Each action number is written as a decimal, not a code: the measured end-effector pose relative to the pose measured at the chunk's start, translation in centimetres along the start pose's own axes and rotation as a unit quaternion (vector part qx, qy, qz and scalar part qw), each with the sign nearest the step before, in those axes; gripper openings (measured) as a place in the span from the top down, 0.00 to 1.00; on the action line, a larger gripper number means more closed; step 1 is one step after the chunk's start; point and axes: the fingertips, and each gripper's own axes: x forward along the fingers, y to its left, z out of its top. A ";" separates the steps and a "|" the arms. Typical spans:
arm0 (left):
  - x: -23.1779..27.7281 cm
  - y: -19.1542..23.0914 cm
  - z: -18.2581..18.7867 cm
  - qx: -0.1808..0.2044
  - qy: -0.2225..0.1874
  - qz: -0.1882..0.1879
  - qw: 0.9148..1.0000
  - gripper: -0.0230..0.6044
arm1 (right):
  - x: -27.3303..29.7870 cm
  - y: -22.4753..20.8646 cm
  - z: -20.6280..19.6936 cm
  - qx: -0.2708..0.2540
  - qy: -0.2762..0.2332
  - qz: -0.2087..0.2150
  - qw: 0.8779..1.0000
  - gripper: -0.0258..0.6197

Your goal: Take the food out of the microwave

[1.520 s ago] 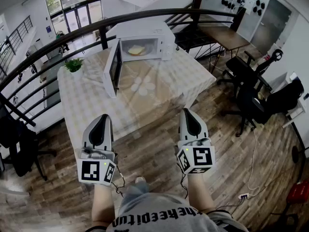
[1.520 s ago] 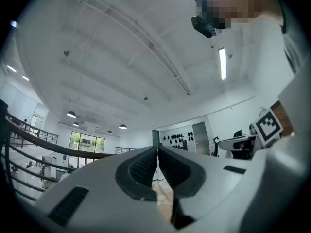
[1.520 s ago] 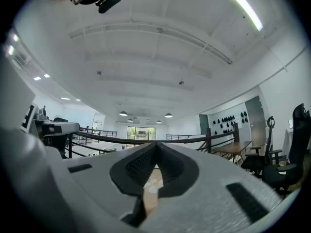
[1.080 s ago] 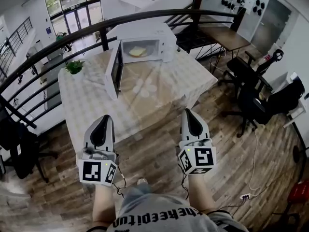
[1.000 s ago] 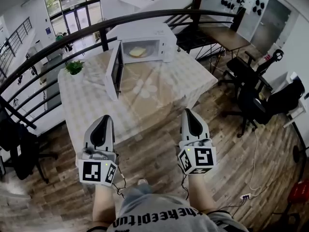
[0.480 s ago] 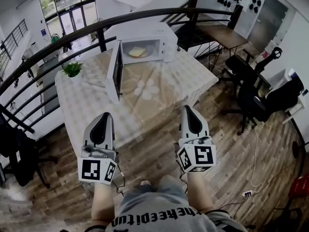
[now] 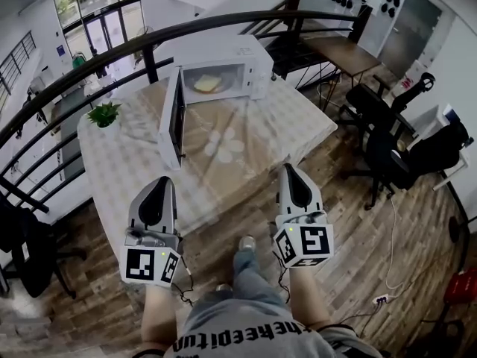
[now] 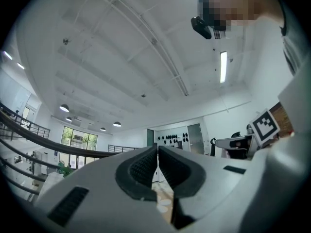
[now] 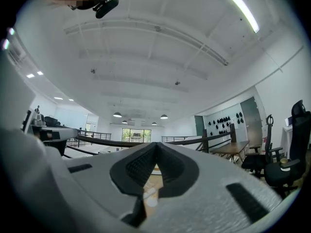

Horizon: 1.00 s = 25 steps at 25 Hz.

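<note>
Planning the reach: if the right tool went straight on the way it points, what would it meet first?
Probably the microwave: the right tool, shut, aims over the table toward its open front. Height is unclear; it may catch the table edge.

The table [image 7: 127, 177] lies a little closer ahead of the left gripper [image 7: 159, 180] and the right gripper [image 7: 289, 169] than before, with less floor showing in front of their tips. A leg [image 7: 250, 278] with its shoe [image 7: 246, 242] now reaches forward between the two grippers, where only a toe showed earlier.
</note>
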 end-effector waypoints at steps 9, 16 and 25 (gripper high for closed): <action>7.2 1.2 -1.1 0.006 -0.003 0.007 1.000 0.94 | 7.5 -3.1 -0.7 0.002 -0.003 0.015 1.000 0.95; 13.3 2.5 -1.3 0.010 -0.007 0.026 1.000 0.94 | 14.4 -5.6 -0.4 0.002 -0.009 0.038 0.999 0.95; 20.6 2.7 -2.1 0.013 -0.016 0.049 0.999 0.94 | 21.5 -9.4 -0.6 0.005 -0.014 0.066 0.998 0.95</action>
